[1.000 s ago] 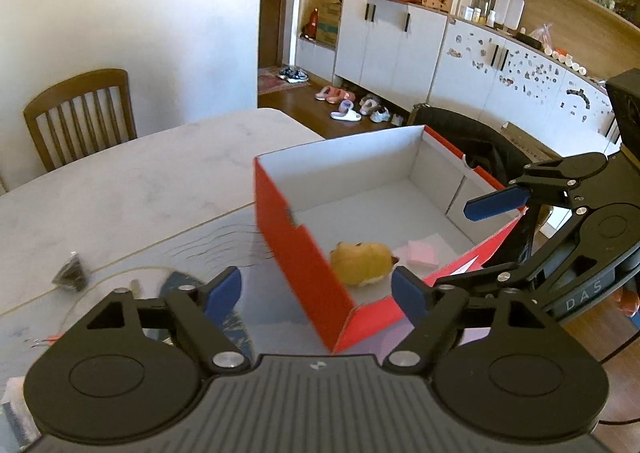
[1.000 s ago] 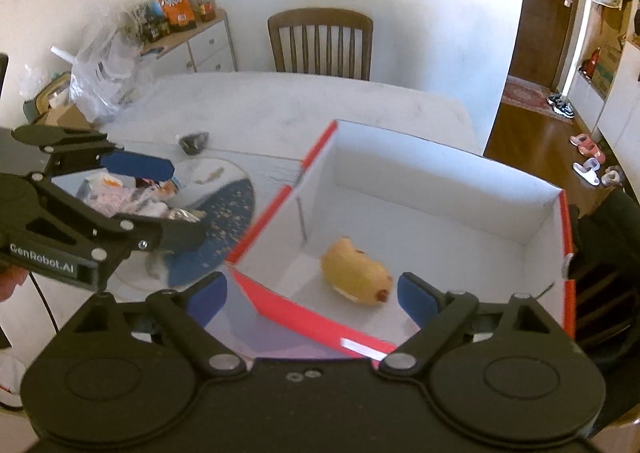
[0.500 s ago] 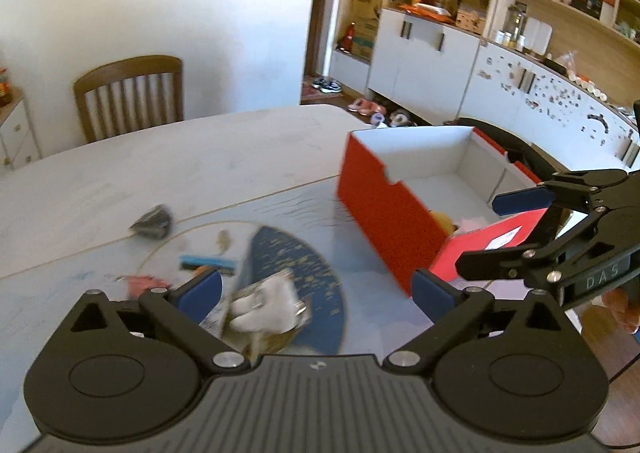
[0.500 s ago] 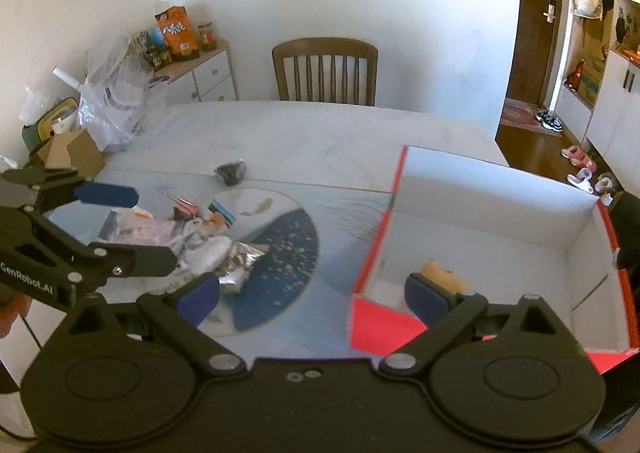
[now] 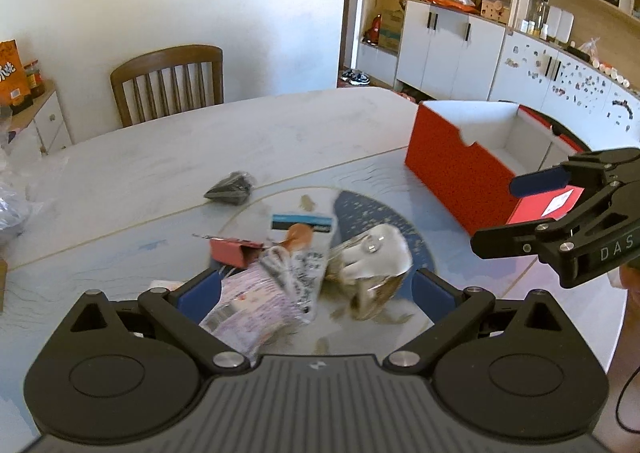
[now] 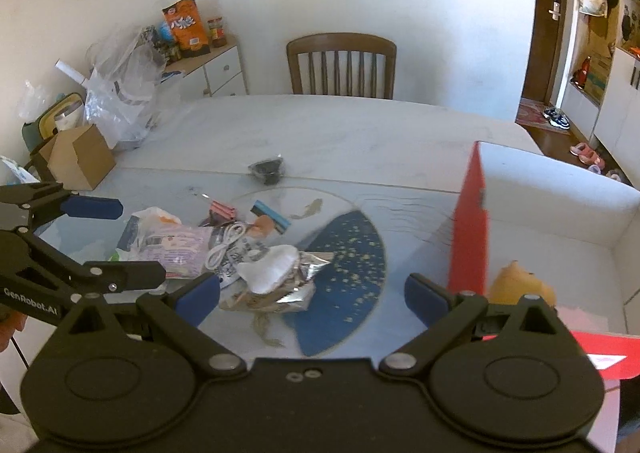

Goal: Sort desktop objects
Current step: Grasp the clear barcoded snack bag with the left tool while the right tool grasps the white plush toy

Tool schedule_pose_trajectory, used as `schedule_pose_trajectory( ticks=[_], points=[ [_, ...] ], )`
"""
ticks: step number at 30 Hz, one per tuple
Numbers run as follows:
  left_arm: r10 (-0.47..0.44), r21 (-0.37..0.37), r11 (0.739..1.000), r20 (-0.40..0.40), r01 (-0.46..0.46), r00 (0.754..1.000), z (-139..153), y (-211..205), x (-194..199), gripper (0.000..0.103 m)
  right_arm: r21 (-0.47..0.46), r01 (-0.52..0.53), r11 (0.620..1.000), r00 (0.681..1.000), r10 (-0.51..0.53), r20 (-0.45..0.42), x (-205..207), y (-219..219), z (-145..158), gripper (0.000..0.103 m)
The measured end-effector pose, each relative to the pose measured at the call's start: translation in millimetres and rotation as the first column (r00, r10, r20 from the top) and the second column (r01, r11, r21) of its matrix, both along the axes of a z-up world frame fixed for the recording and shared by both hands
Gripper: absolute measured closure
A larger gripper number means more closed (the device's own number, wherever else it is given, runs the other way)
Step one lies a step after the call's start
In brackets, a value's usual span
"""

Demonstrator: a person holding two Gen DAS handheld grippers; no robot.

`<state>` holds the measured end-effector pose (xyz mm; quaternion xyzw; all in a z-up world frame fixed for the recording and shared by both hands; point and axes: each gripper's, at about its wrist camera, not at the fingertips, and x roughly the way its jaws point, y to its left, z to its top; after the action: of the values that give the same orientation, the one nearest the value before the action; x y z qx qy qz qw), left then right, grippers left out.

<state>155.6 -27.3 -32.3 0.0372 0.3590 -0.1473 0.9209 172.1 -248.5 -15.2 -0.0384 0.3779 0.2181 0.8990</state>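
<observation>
A heap of small things lies on the table mat: a purple printed packet (image 5: 256,301) (image 6: 176,249), a crumpled foil wrapper with a white pad on it (image 5: 372,257) (image 6: 276,277), a pink clip (image 5: 232,251) (image 6: 222,209), a blue-edged card (image 5: 302,222) and a white cable (image 6: 226,243). A red box (image 5: 452,165) (image 6: 470,221) stands to the right and holds a yellow plush toy (image 6: 520,287). My left gripper (image 5: 316,289) is open and empty just above the heap. My right gripper (image 6: 312,293) is open and empty between heap and box.
A dark crumpled wrapper (image 5: 232,193) (image 6: 268,171) lies farther back on the marble table (image 5: 200,141). A wooden chair (image 6: 342,65) stands at the far side. A cardboard box (image 6: 76,157) and plastic bags (image 6: 120,93) sit at the left.
Both grippers have swung left, away from the red box and over the heap of small things. The box has slid to the right of both views. Both stay open.
</observation>
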Motion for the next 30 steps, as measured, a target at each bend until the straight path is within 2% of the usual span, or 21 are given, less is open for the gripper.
schedule_pose_trajectory(
  ticks=[7, 14, 26, 30],
  points=[
    [-0.023, 0.047, 0.999, -0.018, 0.024, 1.0, -17.5, 15.4, 10.3, 0.001, -0.021, -0.01, 1.0, 1.0, 0.01, 0.001, 7.4, 23.5, -12.4, 0.005],
    [-0.135, 0.112, 0.984, -0.006, 0.135, 0.991, -32.4, 22.4, 23.6, 0.001, -0.048, -0.021, 0.999, 1.0, 0.021, -0.012, 18.3, 39.7, -25.2, 0.008],
    [-0.228, 0.134, 0.963, -0.073, 0.236, 0.971, -58.7, 28.2, 55.7, 0.001, -0.097, -0.029, 0.995, 0.999, 0.025, -0.047, 32.2, 58.6, -46.7, 0.015],
    [-0.231, 0.127, 0.962, -0.096, 0.242, 0.968, -66.0, 31.3, 62.0, 0.001, -0.11, -0.031, 0.993, 0.998, 0.025, -0.053, 35.1, 62.9, -51.9, 0.017]
  ],
)
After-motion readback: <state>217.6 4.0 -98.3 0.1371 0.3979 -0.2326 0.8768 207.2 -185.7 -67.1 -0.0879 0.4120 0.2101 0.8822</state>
